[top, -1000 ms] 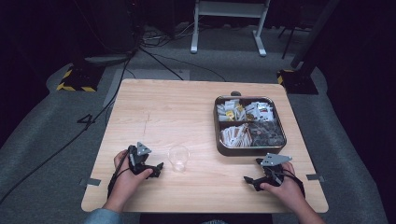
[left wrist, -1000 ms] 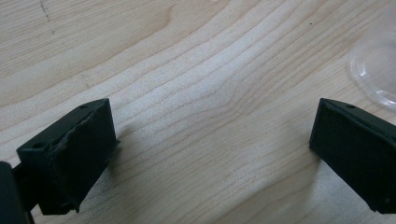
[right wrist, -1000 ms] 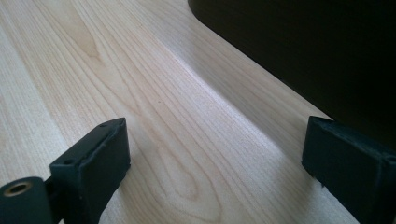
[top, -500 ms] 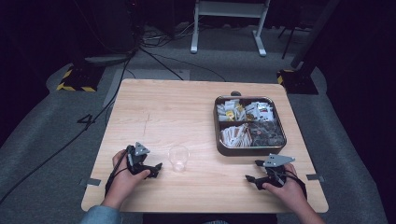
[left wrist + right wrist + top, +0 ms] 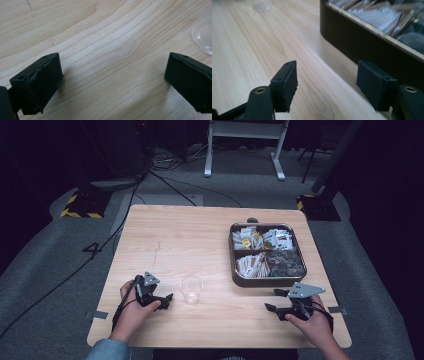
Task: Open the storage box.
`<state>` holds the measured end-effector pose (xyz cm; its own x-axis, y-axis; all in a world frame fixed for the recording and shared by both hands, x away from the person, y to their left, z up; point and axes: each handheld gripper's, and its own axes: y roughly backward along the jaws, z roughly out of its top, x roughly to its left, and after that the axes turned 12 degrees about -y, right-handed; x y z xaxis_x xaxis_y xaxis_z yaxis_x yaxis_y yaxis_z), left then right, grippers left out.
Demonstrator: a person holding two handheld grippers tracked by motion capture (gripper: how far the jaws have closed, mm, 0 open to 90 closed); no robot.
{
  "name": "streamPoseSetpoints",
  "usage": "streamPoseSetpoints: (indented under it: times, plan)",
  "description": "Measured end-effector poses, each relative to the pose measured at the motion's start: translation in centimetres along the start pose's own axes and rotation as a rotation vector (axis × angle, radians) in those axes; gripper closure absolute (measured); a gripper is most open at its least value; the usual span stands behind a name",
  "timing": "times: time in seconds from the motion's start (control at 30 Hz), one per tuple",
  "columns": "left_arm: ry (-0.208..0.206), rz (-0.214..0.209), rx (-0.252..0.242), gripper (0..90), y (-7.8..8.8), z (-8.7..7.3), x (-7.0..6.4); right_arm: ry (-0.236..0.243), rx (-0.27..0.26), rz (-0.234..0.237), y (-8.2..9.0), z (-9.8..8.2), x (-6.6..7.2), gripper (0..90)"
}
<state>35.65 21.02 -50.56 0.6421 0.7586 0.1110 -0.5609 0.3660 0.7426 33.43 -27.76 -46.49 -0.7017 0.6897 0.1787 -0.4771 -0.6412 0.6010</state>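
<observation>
While both grippers rest parted and empty, clear plastic cup [image 5: 191, 289] stands upright, empty.

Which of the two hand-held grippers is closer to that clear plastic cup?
Left. The left gripper sits just beside the clear cup; the right gripper is farther off, near the tray.

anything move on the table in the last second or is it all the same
Almost nothing. The right gripper drifted slightly toward the person's edge of the table; the left gripper barely shifted. Both stay open and empty. The clear cup and the tray of packets are where they were.
</observation>
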Motion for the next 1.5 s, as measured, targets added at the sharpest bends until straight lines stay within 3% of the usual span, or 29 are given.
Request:
streamPoseSetpoints:
  times: [0.2,0.3,0.47,0.8,0.87,1.03,1.17,1.5]
  plan:
    - [0.0,-0.004,0.004,1.2,0.0,0.0,0.0,0.006,-0.069,-0.025,1.7,1.9,-0.1,33.2]
    - [-0.003,-0.004,0.006,0.9,0.0,0.1,0.0,-0.052,-0.11,-0.043,2.6,3.1,-1.1,33.0]
    - [-0.007,-0.003,0.005,0.4,-0.2,0.2,0.1,-0.04,-0.119,-0.062,2.8,4.2,-2.0,33.0]
    - [-0.012,-0.009,0.005,0.4,-0.2,0.2,0.1,-0.025,-0.11,-0.047,2.8,7.6,-5.8,32.8]
    - [-0.012,-0.011,0.004,0.5,-0.2,0.2,0.2,-0.025,-0.099,-0.071,2.5,8.3,-7.1,32.5]
    - [-0.013,-0.013,0.002,0.5,-0.2,0.2,0.2,-0.061,-0.12,-0.093,1.8,8.9,-8.5,32.7]
    - [-0.014,-0.013,0.003,0.5,-0.2,0.2,0.2,-0.051,-0.102,-0.097,0.6,9.6,-9.1,36.5]
    - [-0.019,-0.019,0.002,0.5,-0.2,0.2,0.2,-0.031,-0.051,-0.094,-2.6,11.0,-9.8,34.9]
